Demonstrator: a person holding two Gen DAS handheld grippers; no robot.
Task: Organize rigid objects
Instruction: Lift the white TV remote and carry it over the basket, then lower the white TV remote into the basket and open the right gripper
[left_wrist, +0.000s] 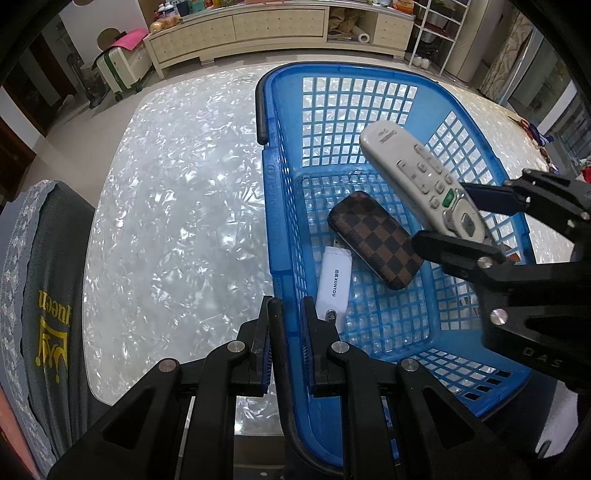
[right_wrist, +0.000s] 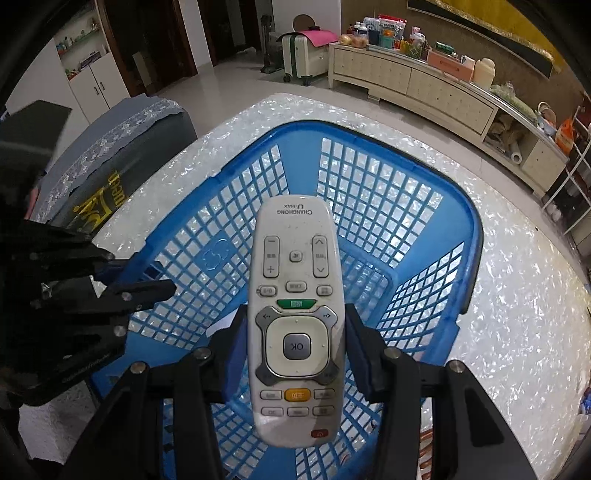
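A blue plastic basket (left_wrist: 273, 184) (right_wrist: 476, 236) stands on the pearly white table (left_wrist: 177, 221) (right_wrist: 517, 332). My left gripper (left_wrist: 290, 306) (right_wrist: 147, 280) is shut on the basket's near side wall, one finger inside and one outside. My right gripper (left_wrist: 454, 218) (right_wrist: 295, 321) is shut on a white remote control (left_wrist: 406, 162) (right_wrist: 295, 258), pads pressing its two long sides. The remote hangs tilted above the inside of the basket. On the basket floor lie a brown checkered case (left_wrist: 376, 240) and a white box (left_wrist: 334, 280) partly under it.
A chair with a grey lace-edged cover (left_wrist: 44, 277) (right_wrist: 110, 158) stands against the table's edge beside the basket. Beyond the table are a long cream cabinet (left_wrist: 258, 29) (right_wrist: 424, 85) and a pale suitcase (left_wrist: 122, 66) on the floor.
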